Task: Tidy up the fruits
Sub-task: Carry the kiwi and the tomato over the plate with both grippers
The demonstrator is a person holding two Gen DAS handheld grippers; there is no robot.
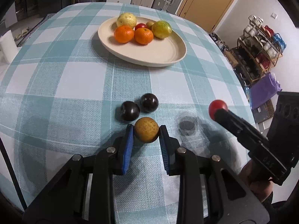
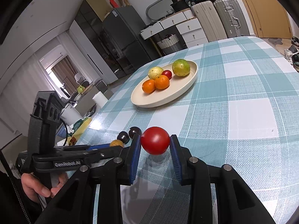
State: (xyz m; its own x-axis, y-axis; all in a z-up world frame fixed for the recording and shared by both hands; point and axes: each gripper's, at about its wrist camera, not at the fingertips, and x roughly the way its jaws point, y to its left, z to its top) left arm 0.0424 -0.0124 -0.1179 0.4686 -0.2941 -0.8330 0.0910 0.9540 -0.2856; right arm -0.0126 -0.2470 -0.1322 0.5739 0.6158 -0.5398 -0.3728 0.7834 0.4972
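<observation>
Checked tablecloth (image 1: 56, 85), fridge (image 2: 127, 35), suitcases (image 2: 229, 16)

Even indoor light fell from overhead across the checked tablecloth (image 1: 74, 78), throwing soft, blurred shadows beneath the black gripper arms and a pale grey patch near the small yellow fruit (image 1: 146, 132). Daylight burned out the window (image 2: 56, 69) at the far left of the right wrist view. Small highlights glinted on the two dark plums (image 1: 139, 106) and the red tomato (image 2: 155, 140). Both fisheye frames bent the table edges hard and darkened to black at the corners; the centre stayed sharp, the rim softer
</observation>
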